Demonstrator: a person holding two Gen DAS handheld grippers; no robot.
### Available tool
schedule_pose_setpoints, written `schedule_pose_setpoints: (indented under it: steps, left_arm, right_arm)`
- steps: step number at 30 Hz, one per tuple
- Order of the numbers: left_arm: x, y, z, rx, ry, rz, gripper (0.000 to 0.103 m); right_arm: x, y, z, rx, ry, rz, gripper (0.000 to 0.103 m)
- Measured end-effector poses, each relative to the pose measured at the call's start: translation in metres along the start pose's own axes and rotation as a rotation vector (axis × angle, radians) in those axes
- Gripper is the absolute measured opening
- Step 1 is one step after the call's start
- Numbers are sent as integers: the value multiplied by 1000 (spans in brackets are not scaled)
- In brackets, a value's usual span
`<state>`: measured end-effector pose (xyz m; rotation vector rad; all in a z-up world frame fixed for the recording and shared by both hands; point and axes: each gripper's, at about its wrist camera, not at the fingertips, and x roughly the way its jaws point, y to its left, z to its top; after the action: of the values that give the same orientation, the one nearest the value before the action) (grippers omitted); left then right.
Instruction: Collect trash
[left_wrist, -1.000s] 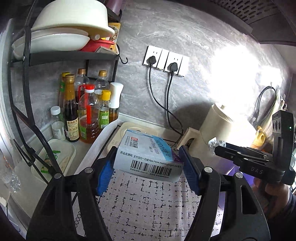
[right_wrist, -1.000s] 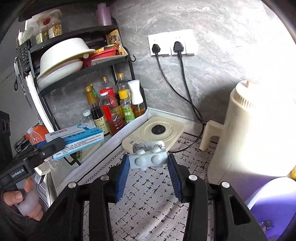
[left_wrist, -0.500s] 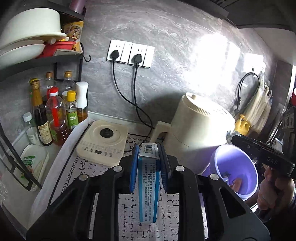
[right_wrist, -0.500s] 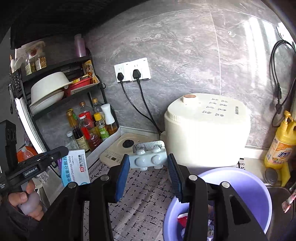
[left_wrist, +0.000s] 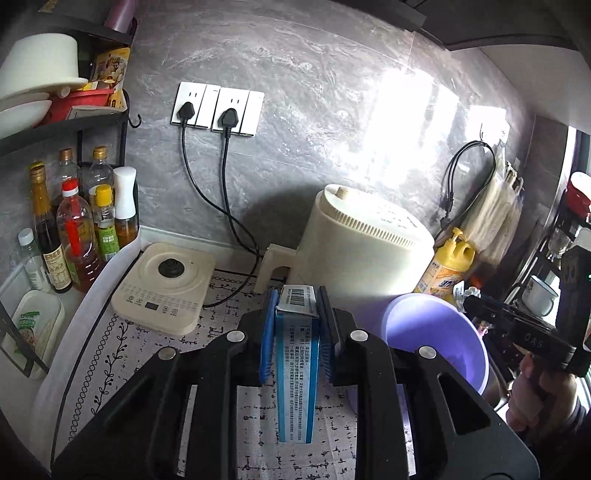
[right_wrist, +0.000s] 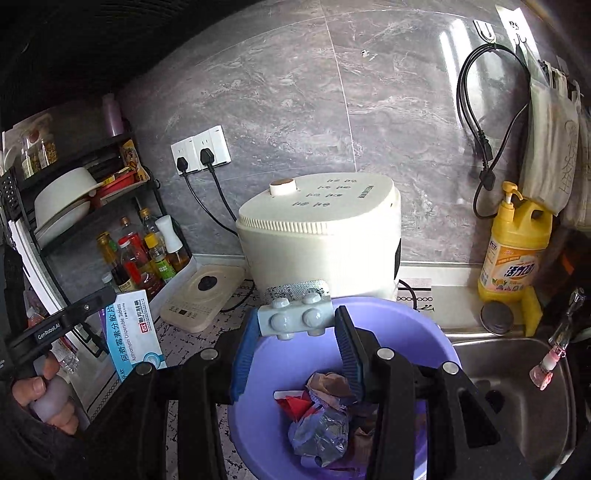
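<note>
The right gripper (right_wrist: 293, 328) clamps a blister pack (right_wrist: 293, 320) above the purple bin (right_wrist: 417, 328), likely poised for dropping. Left of the bin, the left gripper (left_wrist: 295, 328) pinches a medicine box (left_wrist: 297, 354) edge-on, awaiting its turn.

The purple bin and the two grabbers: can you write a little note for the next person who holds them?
Left gripper: its jaws have just been closing and now clamp the blue medicine box, left of the purple bin, not over it yet.
Right gripper: shut on the blister pack, held above the bin's rim.
Done: wrappers and scraps already lie in the bin.
Left: drop the blister pack in, then bring the box over and drop it too.
</note>
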<state>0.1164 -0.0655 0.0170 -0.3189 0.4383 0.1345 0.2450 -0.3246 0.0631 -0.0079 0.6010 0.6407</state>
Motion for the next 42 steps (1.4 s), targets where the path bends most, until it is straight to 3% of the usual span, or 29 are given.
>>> schedule_pose_setpoints:
  steps: [5, 7, 8, 17, 26, 28, 29, 30, 35, 42]
  left_arm:
    - [-5, -30, 8, 4, -40, -65, 21]
    - [-7, -45, 9, 14, -55, -98, 21]
    - [-8, -53, 9, 20, -61, -114, 21]
    - [6, -111, 5, 67, -67, -204, 21]
    - [46, -153, 4, 95, -31, -263, 22]
    - [60, -159, 2, 93, 8, -280, 33]
    - [64, -160, 2, 89, 14, -265, 63]
    - [64, -159, 1, 81, 1, -241, 83]
    - [61, -147, -5, 74, 12, -206, 94]
    - [48, -109, -7, 42, 38, -124, 97]
  right_arm:
    - [-8, -9, -7, -28, 1, 23, 46]
    - [-16, -16, -9, -24, -29, -4, 72]
    - [-21, -20, -9, -18, -42, -18, 74]
    - [-53, -77, -20, 57, -57, -90, 76]
    - [-83, -121, -35, 113, -70, -163, 77]
    - [-86, -129, -38, 132, -67, -175, 77]
    - [-86, -132, -39, 141, -63, -177, 77]
    - [-86, -134, -40, 147, -60, -177, 77]
    - [-81, -130, -39, 139, -51, -162, 79]
    - [-62, -106, -28, 113, -54, -111, 84]
